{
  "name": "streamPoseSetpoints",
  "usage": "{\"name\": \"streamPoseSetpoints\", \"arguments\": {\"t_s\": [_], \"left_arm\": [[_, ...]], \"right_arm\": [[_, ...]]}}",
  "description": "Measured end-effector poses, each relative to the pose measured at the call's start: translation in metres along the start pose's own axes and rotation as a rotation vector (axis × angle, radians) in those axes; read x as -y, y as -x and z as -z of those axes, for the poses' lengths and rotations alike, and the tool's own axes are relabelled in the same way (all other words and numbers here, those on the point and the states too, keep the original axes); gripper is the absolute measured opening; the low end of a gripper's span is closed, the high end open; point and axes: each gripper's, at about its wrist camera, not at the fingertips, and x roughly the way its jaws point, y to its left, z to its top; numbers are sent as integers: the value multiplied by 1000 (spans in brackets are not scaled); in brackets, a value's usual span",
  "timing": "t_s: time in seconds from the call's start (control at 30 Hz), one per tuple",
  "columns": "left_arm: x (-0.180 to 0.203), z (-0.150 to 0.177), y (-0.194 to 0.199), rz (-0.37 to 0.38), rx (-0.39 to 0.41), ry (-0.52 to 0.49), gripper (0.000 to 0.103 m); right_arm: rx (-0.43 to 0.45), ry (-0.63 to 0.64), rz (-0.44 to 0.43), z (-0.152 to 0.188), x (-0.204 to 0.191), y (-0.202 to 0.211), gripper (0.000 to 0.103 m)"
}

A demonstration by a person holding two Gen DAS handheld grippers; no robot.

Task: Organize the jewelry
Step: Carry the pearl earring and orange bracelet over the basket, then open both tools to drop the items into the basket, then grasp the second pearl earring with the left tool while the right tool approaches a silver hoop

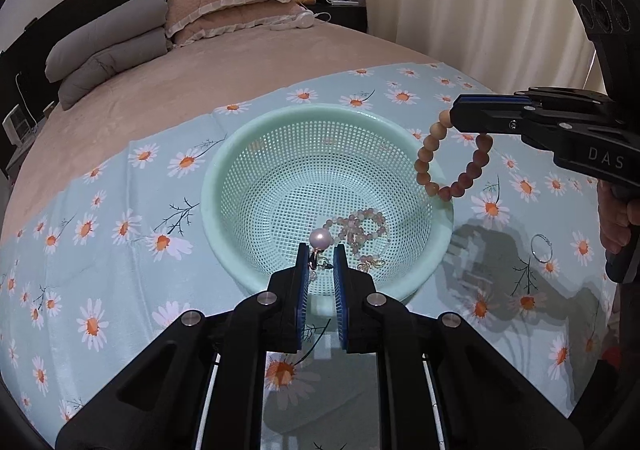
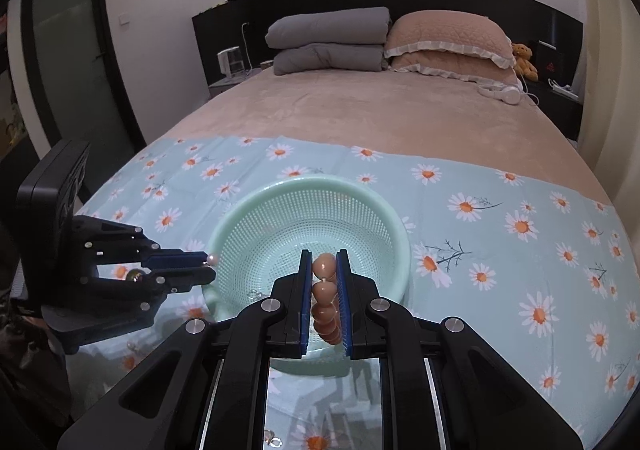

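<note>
My left gripper (image 1: 322, 256) is shut on a pearl earring (image 1: 321, 239), held just above the near wall of the mint-green mesh basket (image 1: 224, 154). A pale pink bead bracelet (image 1: 360, 226) and a small gold piece lie on the basket floor. My right gripper (image 1: 456, 112) comes in from the right, shut on a wooden bead bracelet (image 1: 452, 186) that dangles over the basket's right rim. In the right wrist view the same bracelet (image 2: 324, 290) hangs between the pads of that gripper (image 2: 324, 262), over the basket (image 2: 280, 186). The left gripper (image 2: 209, 265) shows the pearl (image 2: 213, 259) at its tip.
The basket stands on a light blue daisy-print cloth (image 1: 120, 218) spread over a beige bed. A thin silver ring (image 1: 542, 248) lies on the cloth right of the basket. Small shiny pieces (image 2: 272, 440) lie near the front edge. Pillows and a folded grey quilt (image 2: 328, 42) sit at the headboard.
</note>
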Motion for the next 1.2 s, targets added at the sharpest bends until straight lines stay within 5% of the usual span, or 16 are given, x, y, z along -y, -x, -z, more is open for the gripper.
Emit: {"name": "streamPoseSetpoints", "arguments": {"t_s": [0.2,0.27,0.33,0.4,0.5,0.7,1.2], "left_arm": [[-6,4,-17,-12,-42,16,13],[-10,6,-15,3,-39,37,26],[-14,6,-9,-5,-15,30,52],[-16,7,-2,-22,0,22,54],[-16,9,8,-28,0,19,82],[-14,29,38,-66,36,3,97],[0,130,66,-61,-38,74,97]], "right_arm": [[-26,-31,-48,5,7,-17,14],[-23,-42,-44,4,11,-16,16],[-13,-44,-50,2,13,-12,44],[7,-40,-18,1,13,-7,61],[9,-58,-5,1,17,0,66],[24,-101,49,24,33,29,85],[-47,-237,198,138,70,76,87]]}}
